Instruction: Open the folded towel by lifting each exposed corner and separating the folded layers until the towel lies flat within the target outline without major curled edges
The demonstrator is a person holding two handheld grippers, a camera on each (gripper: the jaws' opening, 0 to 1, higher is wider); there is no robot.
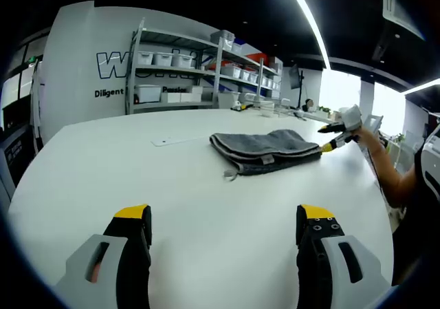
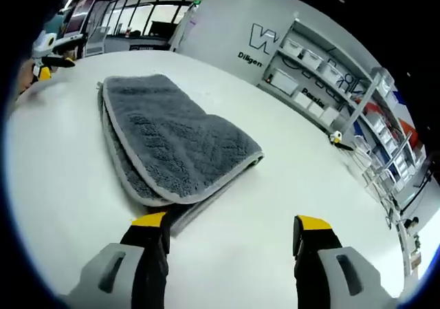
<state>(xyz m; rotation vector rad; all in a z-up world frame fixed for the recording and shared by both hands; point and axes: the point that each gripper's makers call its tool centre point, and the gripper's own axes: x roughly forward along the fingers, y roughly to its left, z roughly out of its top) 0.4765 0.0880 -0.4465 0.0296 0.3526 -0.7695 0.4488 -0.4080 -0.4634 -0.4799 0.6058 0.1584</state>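
1. Just one towel (image 2: 172, 140), grey, folded in layers; two grippers, each with two yellow-tipped jaws.
2. One white surface (image 1: 103, 164) carries the towel; a small tag or loop sticks out at the towel's near edge in the left gripper view.
3. Room: white wall with dark lettering, metal shelving (image 1: 199, 68) stocked with white bins, dark ceiling with a bright light strip, windows on the far side.
4. Left gripper (image 1: 223, 219): jaws spread apart, holding nothing, hovering over bare surface; towel (image 1: 265, 151) lies well ahead, a bit right of centre.
5. Right gripper (image 2: 232, 225): jaws spread, empty; the towel's folded corner sits just ahead of the left-hand jaw, partly overlapped by it; contact cannot be told.
6. Right gripper also appears at the towel's far right edge in the left gripper view, held by a person's hand (image 1: 368, 135).
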